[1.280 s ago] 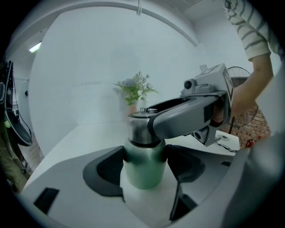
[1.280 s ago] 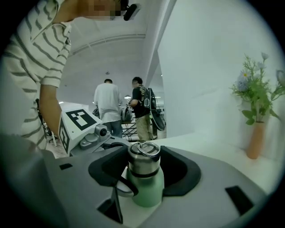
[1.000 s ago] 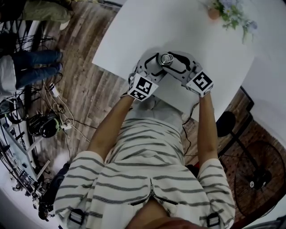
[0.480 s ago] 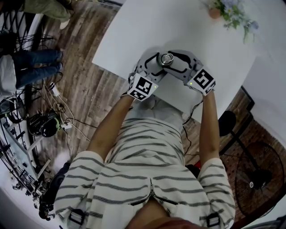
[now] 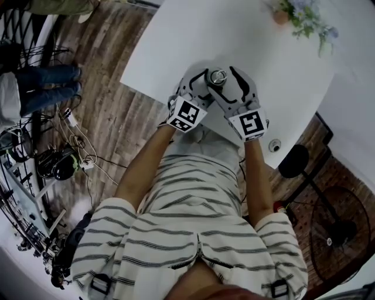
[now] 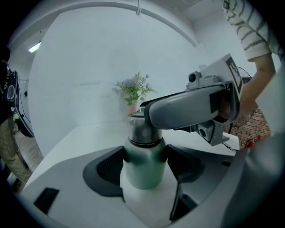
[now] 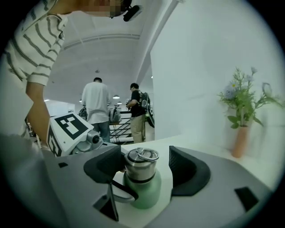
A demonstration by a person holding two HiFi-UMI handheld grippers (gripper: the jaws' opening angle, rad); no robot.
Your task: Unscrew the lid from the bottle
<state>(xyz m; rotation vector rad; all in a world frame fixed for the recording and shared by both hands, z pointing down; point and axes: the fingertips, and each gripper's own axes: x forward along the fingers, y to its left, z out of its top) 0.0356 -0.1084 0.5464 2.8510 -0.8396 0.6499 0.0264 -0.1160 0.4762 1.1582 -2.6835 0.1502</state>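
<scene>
A green bottle [image 6: 143, 168] with a steel screw lid [image 7: 141, 165] stands upright on the white table [image 5: 176, 35], near its edge closest to me. My left gripper [image 6: 143, 165] is shut on the green body, a dark pad pressing on each side. My right gripper [image 7: 144, 156] straddles the lid at neck height. Its jaws have just been opening: the lid sits between them, with a clear gap on the right side. In the head view both grippers meet at the lid [image 5: 218, 76], the left gripper [image 5: 202, 85] from the lower left, the right gripper [image 5: 224, 81] from below.
A small vase of flowers [image 5: 281, 17] stands at the table's far side, also seen as a vase [image 7: 240, 140] to the right. Two people [image 7: 95, 107] stand in the background. Cables and headphones [image 5: 58, 164] lie on the wooden floor at left; a fan [image 5: 337, 225] stands at lower right.
The right gripper has swung round the lid: its marker cube moved from the bottle's right to nearer me. Its jaws have spread off the lid. The left gripper and bottle stayed put.
</scene>
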